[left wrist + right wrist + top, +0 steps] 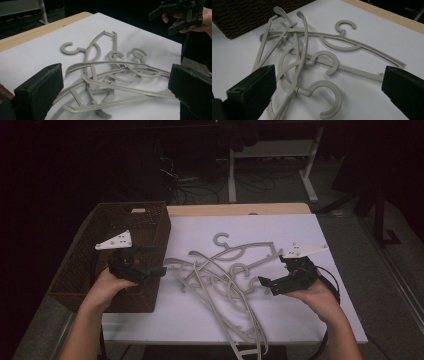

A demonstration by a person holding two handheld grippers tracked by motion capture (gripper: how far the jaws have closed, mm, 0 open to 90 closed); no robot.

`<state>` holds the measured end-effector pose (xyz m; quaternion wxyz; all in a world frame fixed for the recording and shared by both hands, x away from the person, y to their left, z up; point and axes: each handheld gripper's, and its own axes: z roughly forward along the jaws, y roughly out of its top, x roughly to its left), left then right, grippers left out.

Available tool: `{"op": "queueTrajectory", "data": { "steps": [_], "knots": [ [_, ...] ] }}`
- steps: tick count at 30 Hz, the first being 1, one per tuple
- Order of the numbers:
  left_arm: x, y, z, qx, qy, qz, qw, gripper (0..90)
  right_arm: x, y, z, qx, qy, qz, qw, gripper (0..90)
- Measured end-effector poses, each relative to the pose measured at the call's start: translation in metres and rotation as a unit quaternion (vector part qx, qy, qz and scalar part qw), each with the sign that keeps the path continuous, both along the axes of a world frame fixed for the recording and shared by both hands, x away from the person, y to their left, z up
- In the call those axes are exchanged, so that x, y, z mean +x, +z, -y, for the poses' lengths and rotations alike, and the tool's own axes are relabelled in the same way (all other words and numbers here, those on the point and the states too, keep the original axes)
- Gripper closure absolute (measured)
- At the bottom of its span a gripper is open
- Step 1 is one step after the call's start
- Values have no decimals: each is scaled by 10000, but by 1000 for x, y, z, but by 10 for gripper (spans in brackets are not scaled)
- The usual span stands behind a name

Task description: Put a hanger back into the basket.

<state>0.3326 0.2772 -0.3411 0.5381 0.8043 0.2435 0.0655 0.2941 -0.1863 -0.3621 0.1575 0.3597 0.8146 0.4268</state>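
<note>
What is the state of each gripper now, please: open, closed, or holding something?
Left gripper: open, holding nothing, beside the basket.
Right gripper: open, holding nothing, beside the pile of hangers.

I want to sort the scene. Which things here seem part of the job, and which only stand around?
Probably the job:
hangers
basket
left claw
right claw

Just around:
white sheet
desk legs
floor cables
</note>
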Motion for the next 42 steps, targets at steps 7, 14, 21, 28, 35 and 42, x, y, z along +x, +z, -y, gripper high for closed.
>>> {"op": "queueTrajectory", "data": {
  "steps": [7, 14, 21, 28, 35, 42],
  "knots": [
    [-1, 2, 1, 12, -5, 15, 10000, 0, -2, -1, -3, -33, 10, -86, 10000, 28],
    [-1, 2, 2, 35, 38, 12, 10000, 0, -3, -10, -12, 6, 178, -300, 9994, 138],
    [-4, 3, 1, 7, -25, 45, 10000, 0, -4, -18, -24, -31, 470, -536, 9974, 307],
    [-4, 3, -2, -8, 24, 27, 10000, 0, -11, -28, -32, -76, 785, -756, 9940, 561],
    [-5, 3, 2, 31, -22, 26, 10000, 0, -19, -41, -47, -316, 1165, -1029, 9873, 810],
    [-5, 3, 2, 29, -16, 33, 10000, 0, -27, -53, -61, -590, 1472, -1342, 9782, 890]
  ]
}}
